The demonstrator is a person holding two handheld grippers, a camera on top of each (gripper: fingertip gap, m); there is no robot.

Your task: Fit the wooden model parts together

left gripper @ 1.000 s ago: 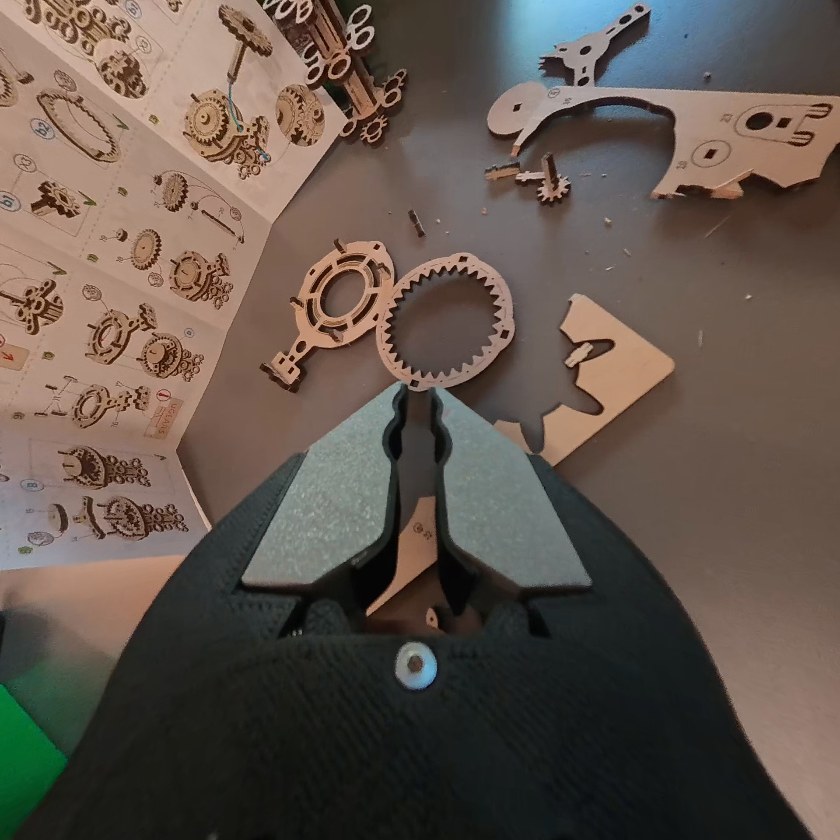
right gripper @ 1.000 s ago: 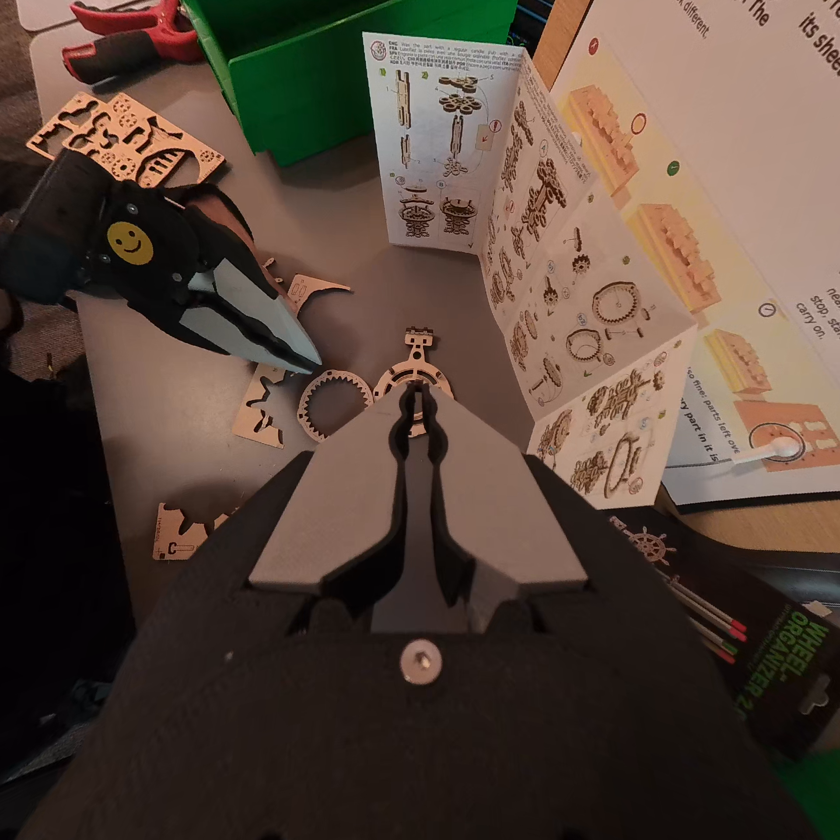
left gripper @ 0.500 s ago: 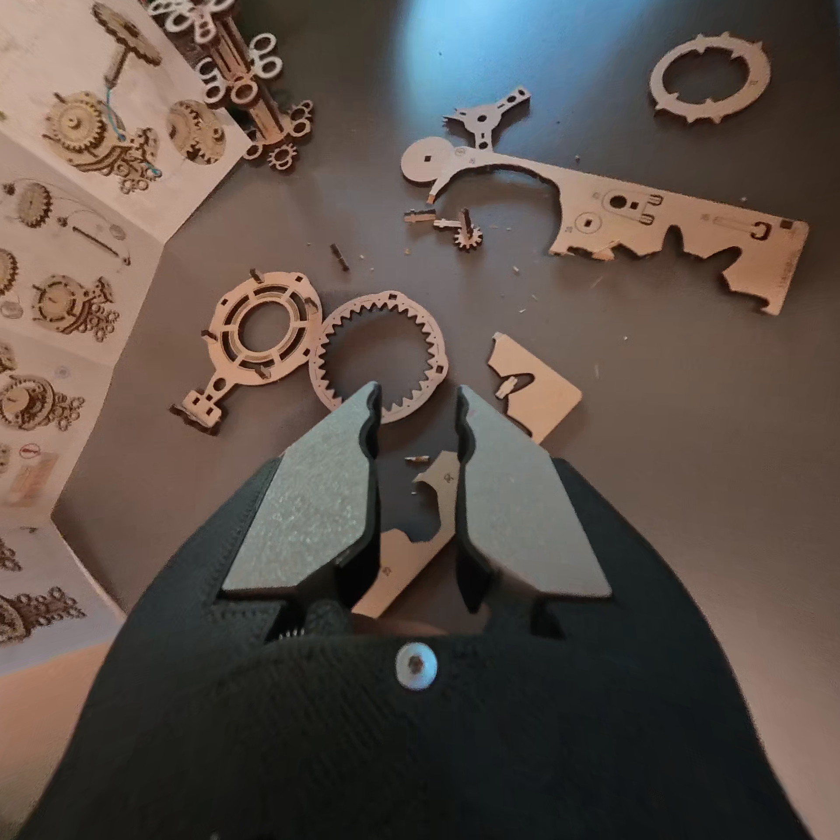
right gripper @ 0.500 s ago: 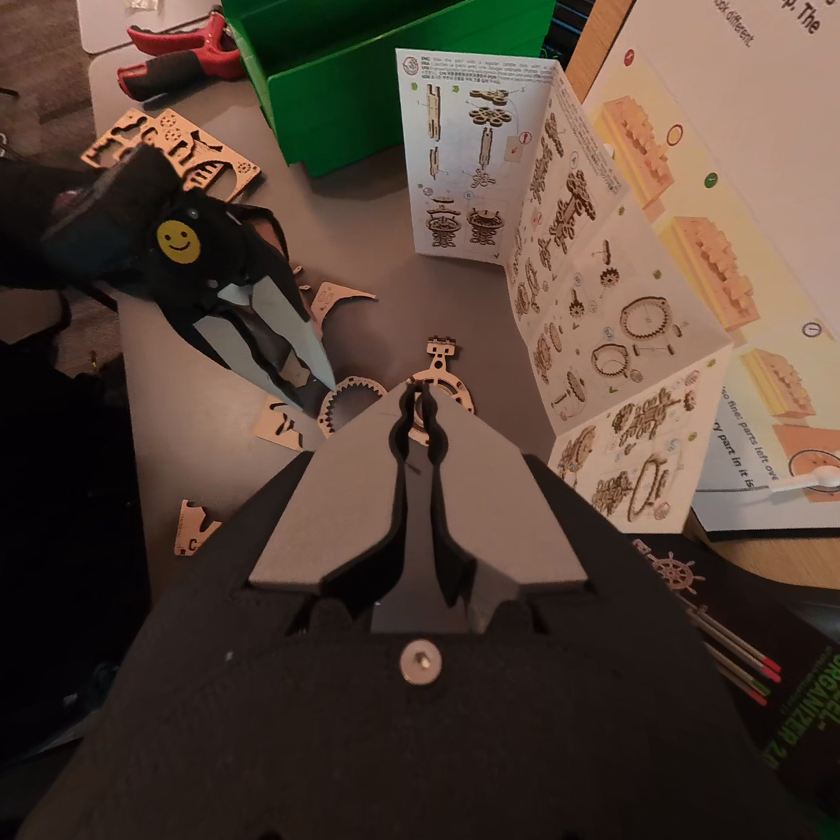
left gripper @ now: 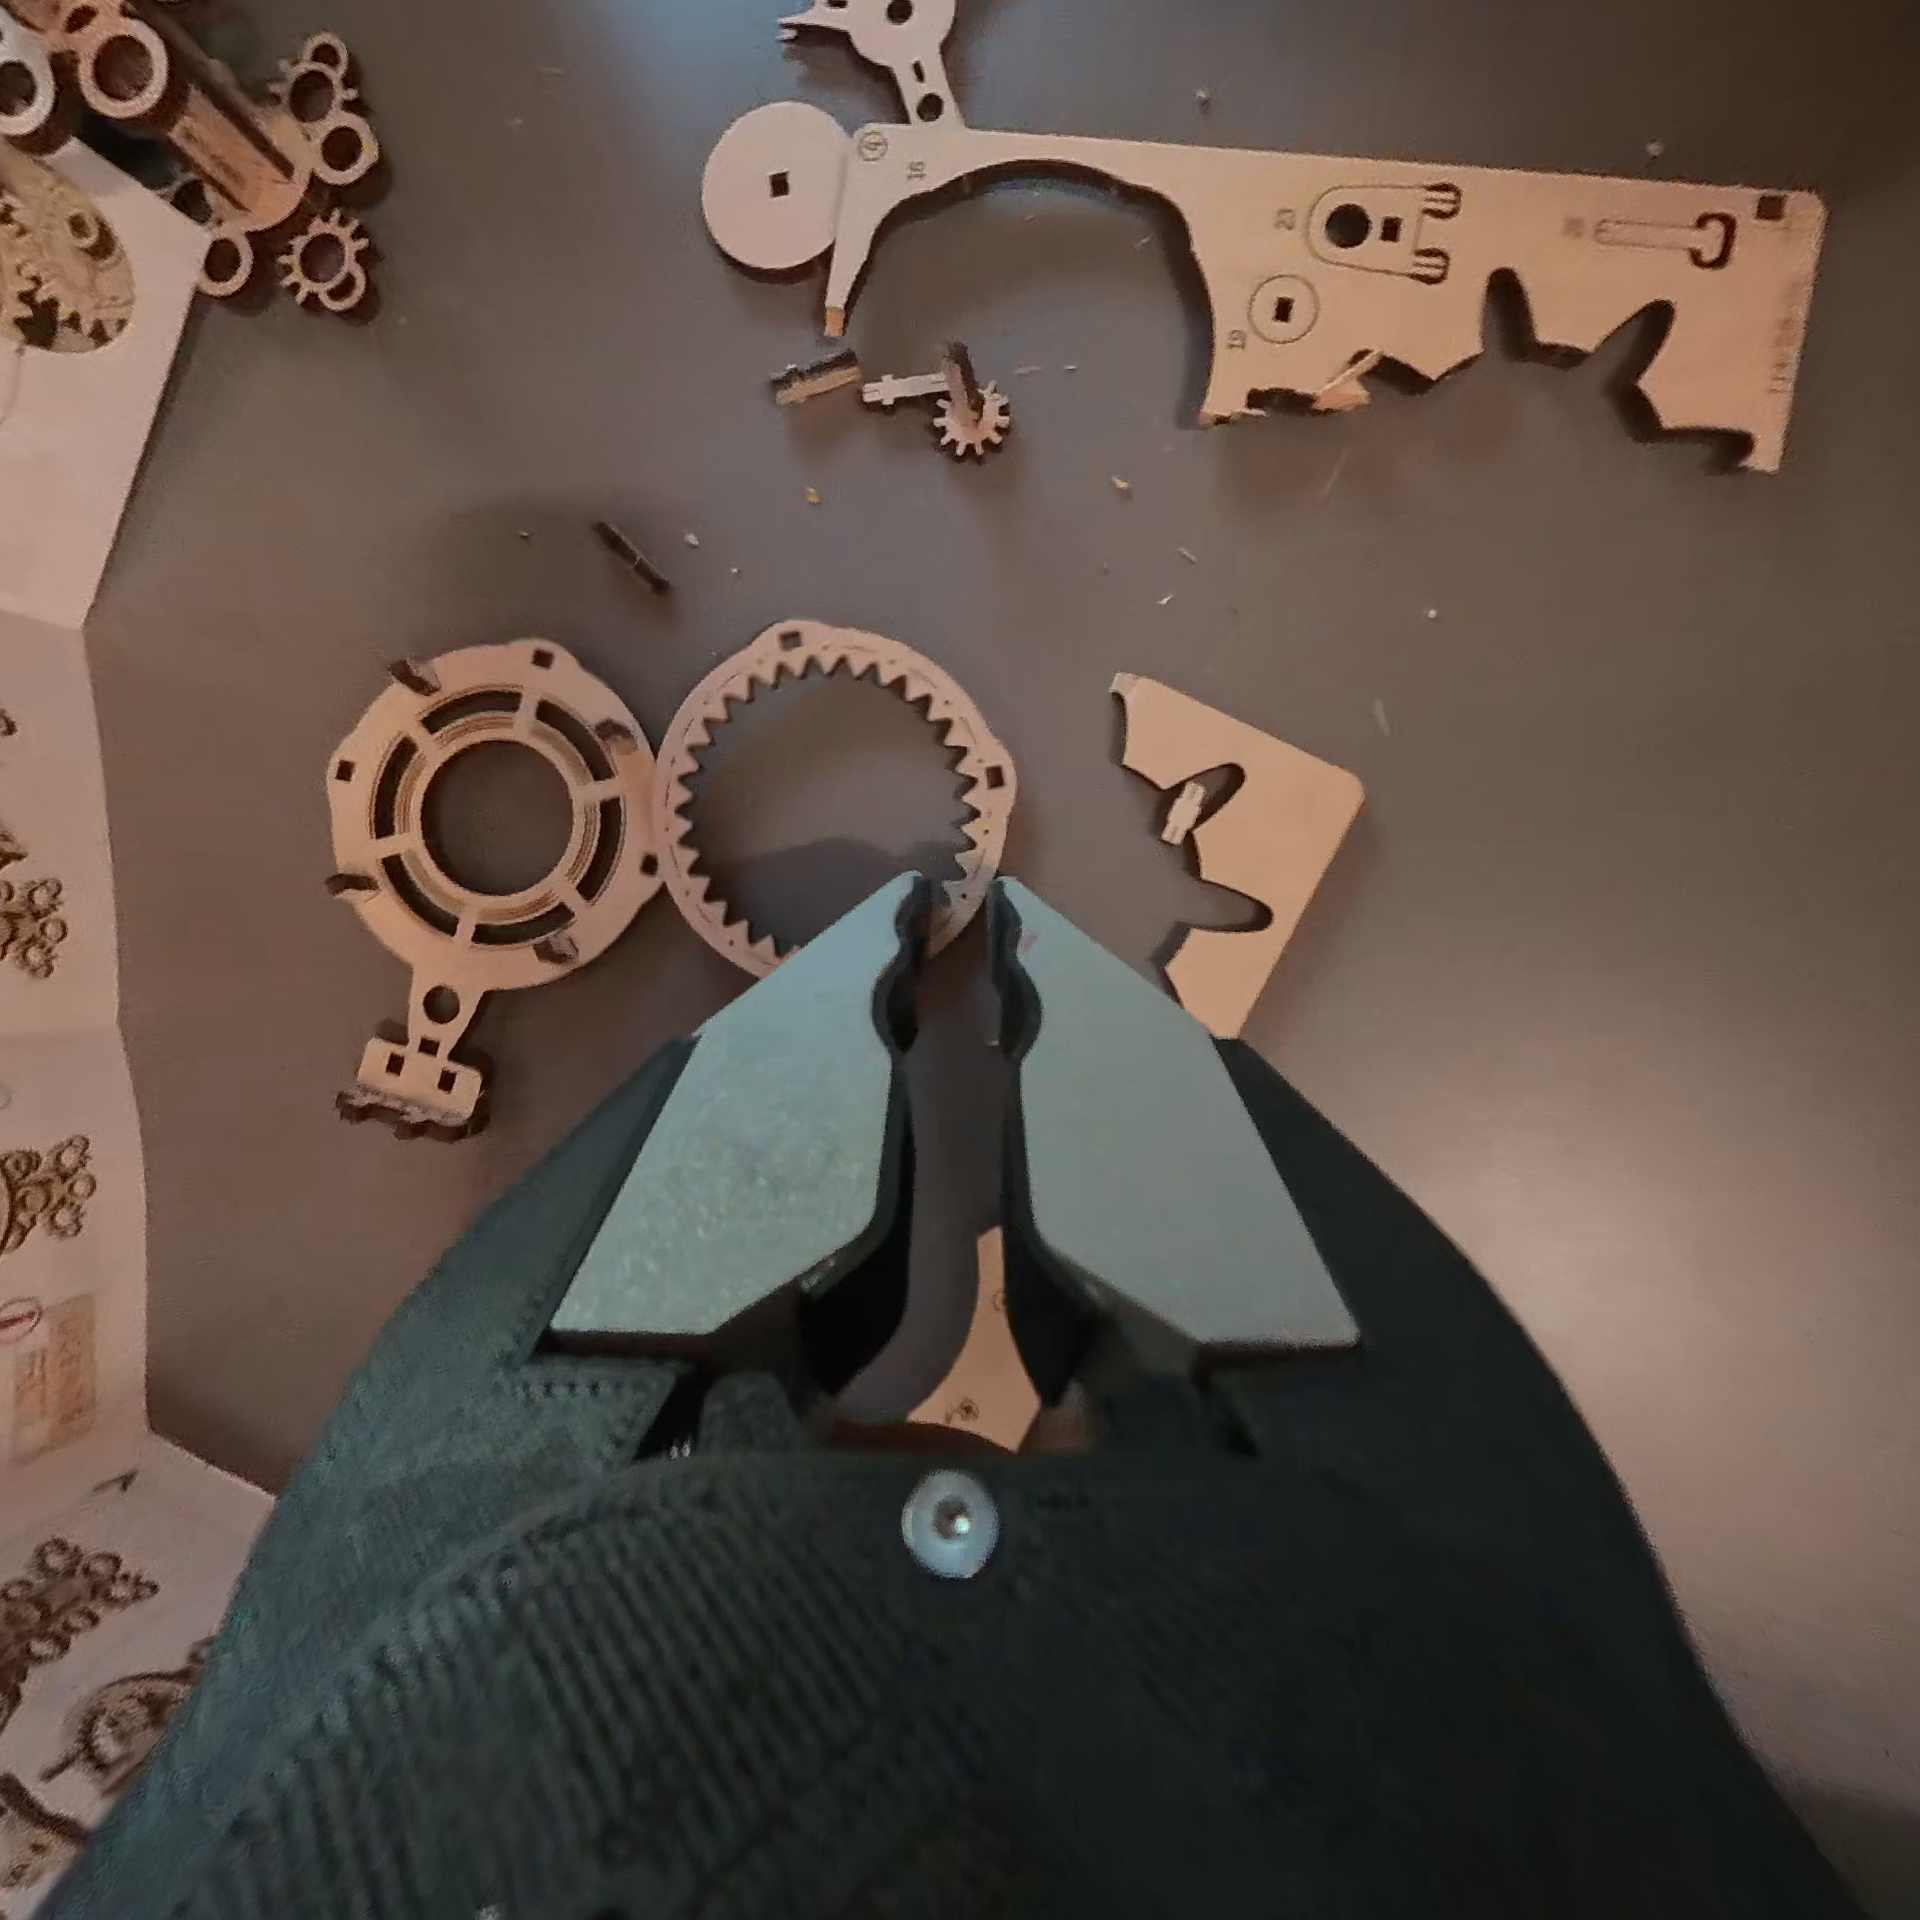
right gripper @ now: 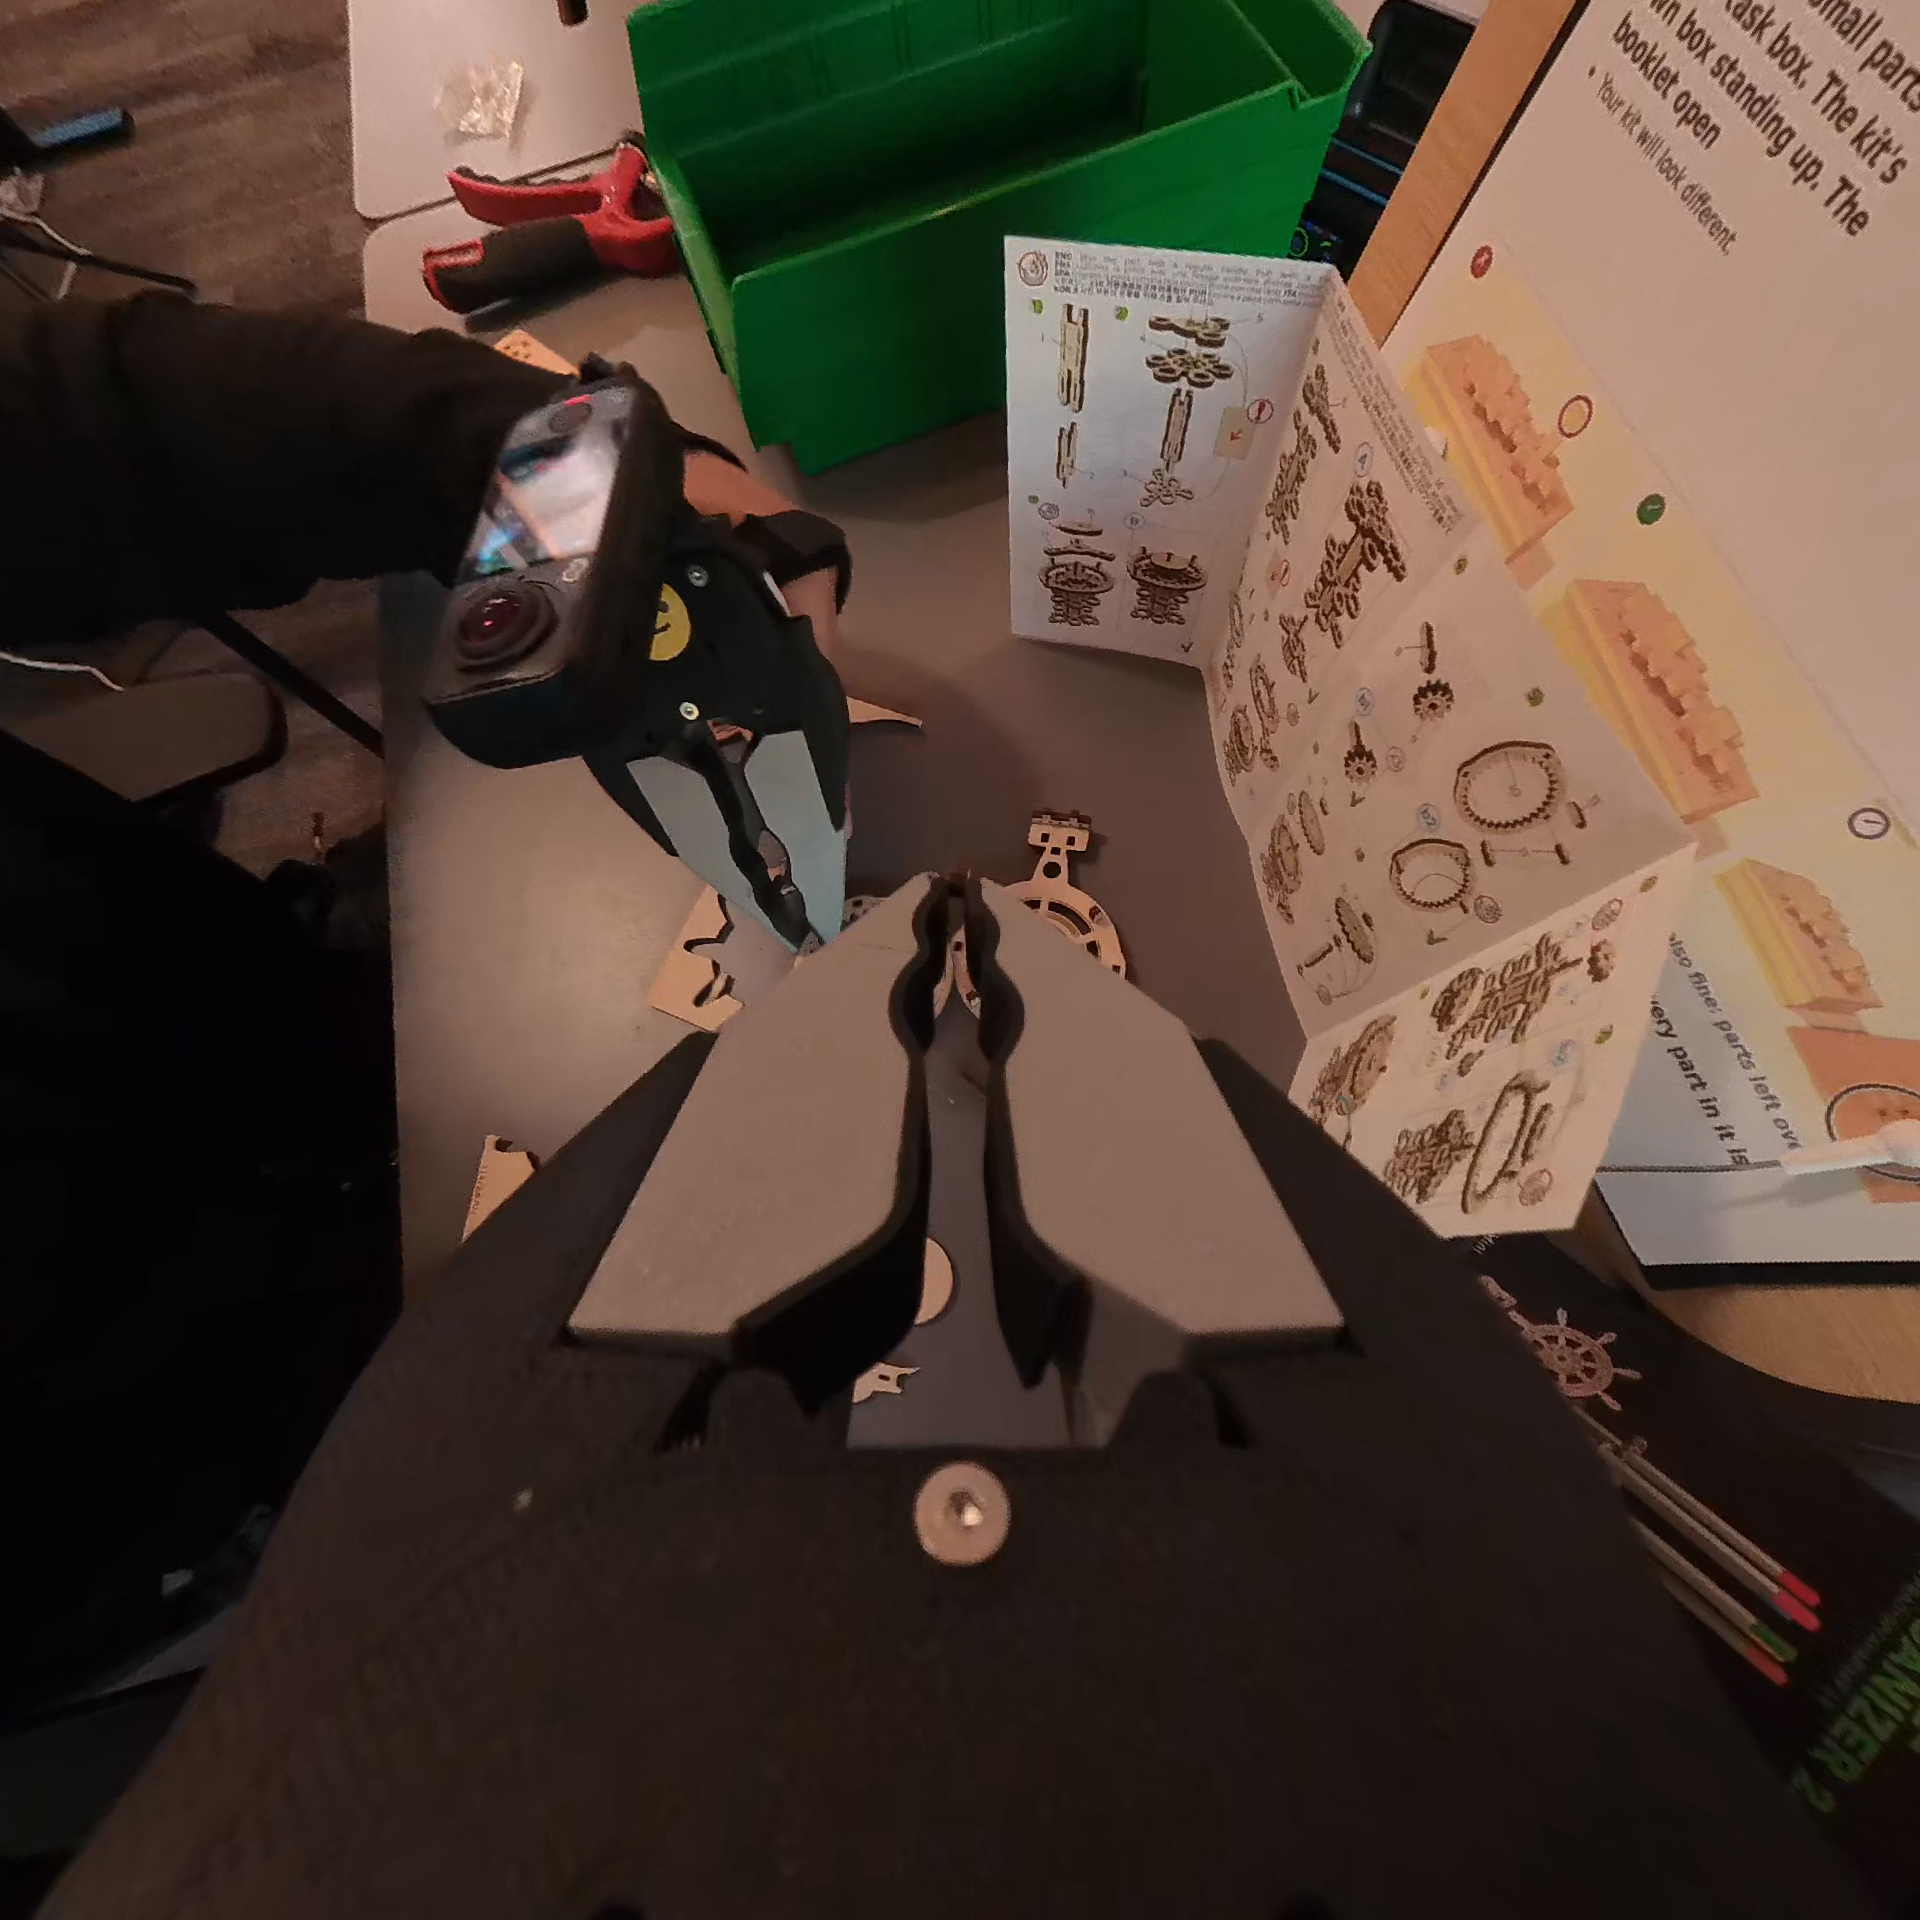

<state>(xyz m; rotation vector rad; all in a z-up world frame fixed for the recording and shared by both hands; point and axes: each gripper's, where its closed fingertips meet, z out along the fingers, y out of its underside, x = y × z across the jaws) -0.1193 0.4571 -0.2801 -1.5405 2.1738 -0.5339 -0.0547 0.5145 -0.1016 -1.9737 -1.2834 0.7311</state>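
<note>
Now the left claw (left gripper: 951, 899) pinches the toothed ring's (left gripper: 831, 795) near rim, mid-table, touching the round frame (left gripper: 488, 821). Right claw (right gripper: 951, 888) nearly closed, maybe empty. Risk: thin ring snaps or slips w/ lifting.

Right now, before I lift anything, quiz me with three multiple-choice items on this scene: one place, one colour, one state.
1. In the left wrist view, where does the toothed ring lie?
A. Right beside the round frame, on its right
B. Stacked on top of the frame
C. Inside the box

2. What colour is the box behind the folded booklet?
A. Red
B. Green
C. White

3. How are the left tongs set?
A. Wide open over bare table
B. Gripping the booklet
C. Closed down on the ring's near rim

Answers:
1 A, the two lie flat, edge to edge.
2 B, its walls are plainly green.
3 C, the rim shows between the nearly shut tips.
</note>
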